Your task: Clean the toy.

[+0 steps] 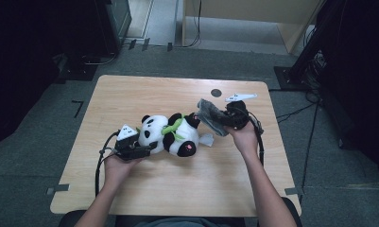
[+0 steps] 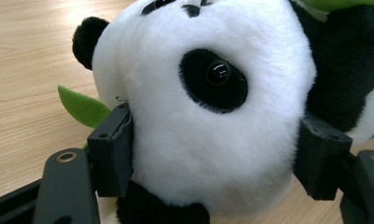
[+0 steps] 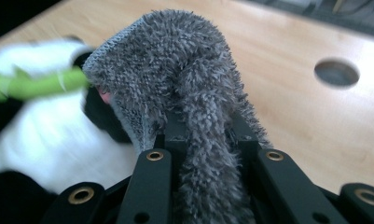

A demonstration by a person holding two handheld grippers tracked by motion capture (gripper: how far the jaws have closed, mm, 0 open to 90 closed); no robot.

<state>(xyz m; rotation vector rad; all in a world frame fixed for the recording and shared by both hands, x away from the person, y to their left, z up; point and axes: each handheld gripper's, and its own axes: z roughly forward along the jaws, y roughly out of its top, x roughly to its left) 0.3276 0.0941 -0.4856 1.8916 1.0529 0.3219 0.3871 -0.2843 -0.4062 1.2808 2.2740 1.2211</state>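
Two grippers | left gripper (image 2: 217, 158) clamps panda (image 2: 208, 107) head | right gripper (image 3: 205, 140) pinches grey cloth (image 3: 184, 79) beside panda

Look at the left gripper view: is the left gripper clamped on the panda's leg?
No. The left gripper squeezes the toy panda by its white head, beside the eye.

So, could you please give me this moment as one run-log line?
left gripper: jaws clamped on panda plush head | right gripper: jaws shut on grey fuzzy cloth, held beside panda | table: plush lying on it
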